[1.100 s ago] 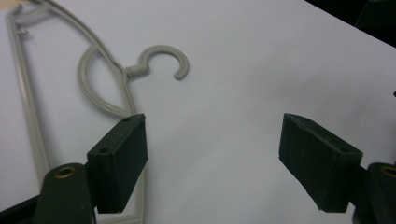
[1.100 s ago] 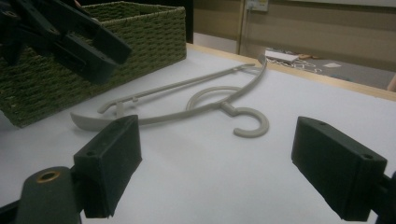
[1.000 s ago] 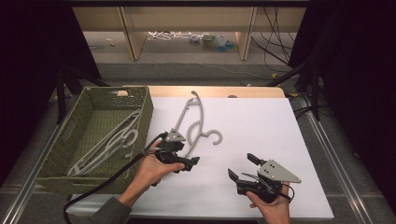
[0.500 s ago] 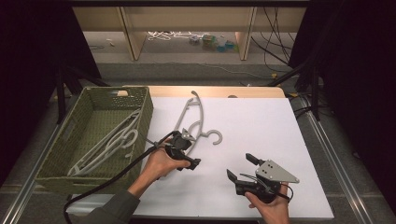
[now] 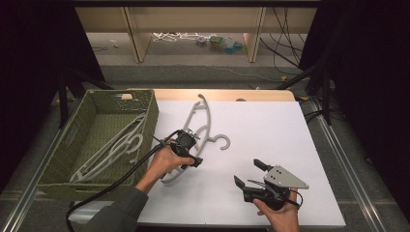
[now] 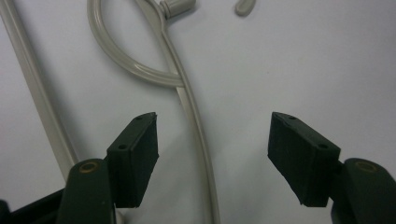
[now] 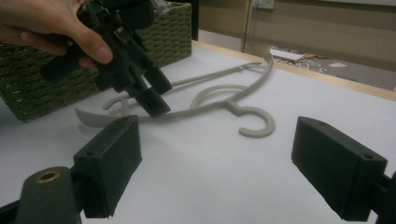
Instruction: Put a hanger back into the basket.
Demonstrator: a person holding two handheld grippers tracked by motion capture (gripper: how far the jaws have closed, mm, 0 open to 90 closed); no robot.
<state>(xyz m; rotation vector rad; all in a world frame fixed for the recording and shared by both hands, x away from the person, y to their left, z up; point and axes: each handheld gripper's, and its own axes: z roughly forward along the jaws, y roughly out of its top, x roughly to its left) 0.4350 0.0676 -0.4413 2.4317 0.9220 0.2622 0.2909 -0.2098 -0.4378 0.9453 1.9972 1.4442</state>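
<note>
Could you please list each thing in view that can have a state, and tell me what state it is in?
left gripper: open over the hanger's arm, jaws just been closing, pads not touching it.
right gripper: open, nothing between its jaws.
hanger on the table: lying flat, not gripped.
hangers in the basket: lying inside.
basket: upright, open-topped.

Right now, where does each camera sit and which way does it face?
High view: above the table's near edge, facing forward and down; both forearms enter below.
Left gripper view: on the left tongs, facing down at the hanger.
Right gripper view: on the right tongs, facing level across the table.
All share that hanger.
</note>
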